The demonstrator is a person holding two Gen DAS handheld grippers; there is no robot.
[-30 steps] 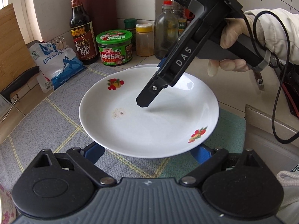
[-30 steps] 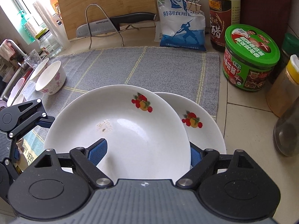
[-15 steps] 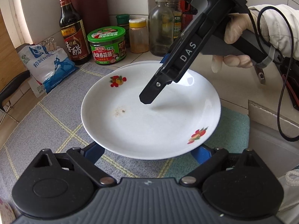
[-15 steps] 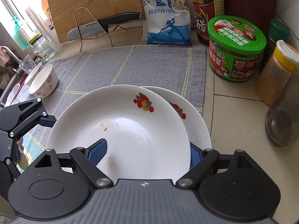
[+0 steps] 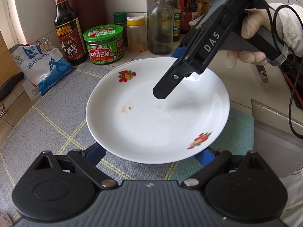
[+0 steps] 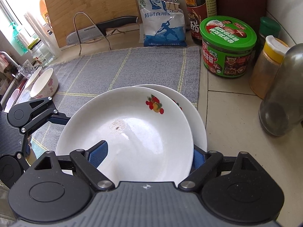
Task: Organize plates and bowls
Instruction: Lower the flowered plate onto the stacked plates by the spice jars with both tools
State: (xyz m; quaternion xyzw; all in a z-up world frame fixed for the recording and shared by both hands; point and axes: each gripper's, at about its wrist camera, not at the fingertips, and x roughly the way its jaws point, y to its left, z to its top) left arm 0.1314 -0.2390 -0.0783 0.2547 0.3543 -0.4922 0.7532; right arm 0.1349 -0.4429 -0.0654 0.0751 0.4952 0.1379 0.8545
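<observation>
The right gripper (image 6: 147, 151) grips the top plate (image 6: 132, 132) by its near rim, over a second plate (image 6: 197, 113) on the mat (image 6: 113, 66). The left gripper's (image 5: 151, 154) fingers straddle its opposite edge — closure unclear. Beyond, a bowl (image 6: 44, 84).

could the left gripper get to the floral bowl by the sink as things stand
Probably not right away: the left gripper sits at the rim of the top plate, seemingly supporting it. The floral bowl lies just beyond on the mat, nothing between.
</observation>
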